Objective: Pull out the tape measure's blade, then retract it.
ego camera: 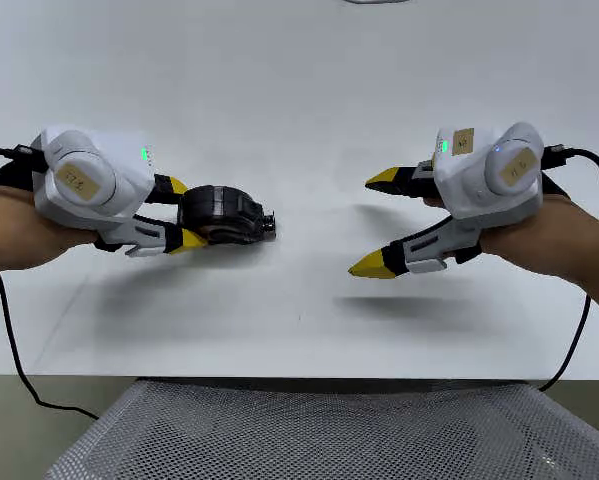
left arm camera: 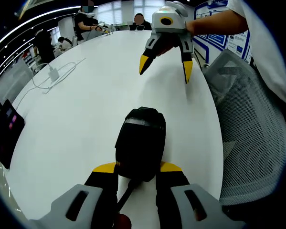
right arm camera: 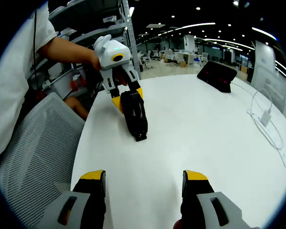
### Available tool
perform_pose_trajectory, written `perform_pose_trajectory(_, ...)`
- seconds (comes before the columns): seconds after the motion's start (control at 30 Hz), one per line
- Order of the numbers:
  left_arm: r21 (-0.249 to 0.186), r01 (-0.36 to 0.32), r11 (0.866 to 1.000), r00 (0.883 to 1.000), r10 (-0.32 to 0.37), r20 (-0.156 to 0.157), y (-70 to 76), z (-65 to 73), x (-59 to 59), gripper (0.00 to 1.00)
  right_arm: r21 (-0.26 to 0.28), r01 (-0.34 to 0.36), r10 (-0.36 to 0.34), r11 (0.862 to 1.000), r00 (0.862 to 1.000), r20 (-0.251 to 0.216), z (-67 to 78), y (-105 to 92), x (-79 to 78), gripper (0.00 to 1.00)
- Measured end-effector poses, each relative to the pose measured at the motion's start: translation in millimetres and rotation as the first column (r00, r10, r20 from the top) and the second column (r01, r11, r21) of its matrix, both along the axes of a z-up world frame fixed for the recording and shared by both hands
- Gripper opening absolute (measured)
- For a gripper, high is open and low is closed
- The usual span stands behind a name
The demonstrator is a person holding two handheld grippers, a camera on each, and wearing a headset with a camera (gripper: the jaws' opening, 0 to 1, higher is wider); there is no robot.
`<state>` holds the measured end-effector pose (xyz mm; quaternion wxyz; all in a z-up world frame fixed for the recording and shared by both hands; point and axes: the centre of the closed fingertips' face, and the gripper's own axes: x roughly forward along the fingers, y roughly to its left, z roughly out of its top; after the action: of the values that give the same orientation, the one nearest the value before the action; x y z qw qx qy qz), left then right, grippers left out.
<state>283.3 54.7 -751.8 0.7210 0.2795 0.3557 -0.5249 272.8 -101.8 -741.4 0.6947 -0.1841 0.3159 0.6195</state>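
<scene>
Left of frame: left gripper (ego camera: 185, 212) clamps rounded black tape measure (ego camera: 224, 212); right gripper (ego camera: 372, 224) gaping, empty; smooth white table (ego camera: 299, 110).

Matt black plastic tape measure (ego camera: 219, 213) — smooth, faintly glossy tabletop (ego camera: 309, 120)

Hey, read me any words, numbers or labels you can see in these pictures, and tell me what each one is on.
Nothing can be quoted with confidence.
On the left gripper, a tan sticker: handwritten marks, too blurred to read.
On the right gripper, two tan stickers: too small to read.
On the far wall, blue posters: too small to read.
On the tape measure: no print visible.
</scene>
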Motion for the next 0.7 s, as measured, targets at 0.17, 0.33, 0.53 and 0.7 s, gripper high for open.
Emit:
perform_pose_trajectory(0.17,0.016,0.034,0.999,0.999,-0.034,0.01,-0.2,-0.2,0.2,0.24,-0.001,-0.024,0.024,1.0,1.0,0.014,-5.9,10.4,-1.0,0.58)
perform_pose_trajectory(0.33,0.019,0.041,0.999,0.999,-0.042,0.011,-0.5,-0.4,0.2,0.24,0.018,-0.034,0.033,0.999,0.999,0.025,-6.9,23.1,0.7,0.53)
perform_pose_trajectory(0.53,0.027,0.053,0.998,0.999,-0.054,0.006,-0.8,-0.7,0.3,0.24,0.025,-0.05,0.049,0.998,0.998,0.036,-11.4,33.7,4.3,0.48)
perform_pose_trajectory(0.7,0.023,0.051,0.998,0.999,-0.051,0.005,-0.5,-1.2,0.7,0.24,0.045,-0.061,0.059,0.997,0.998,0.034,-13.8,44.1,5.5,0.45)
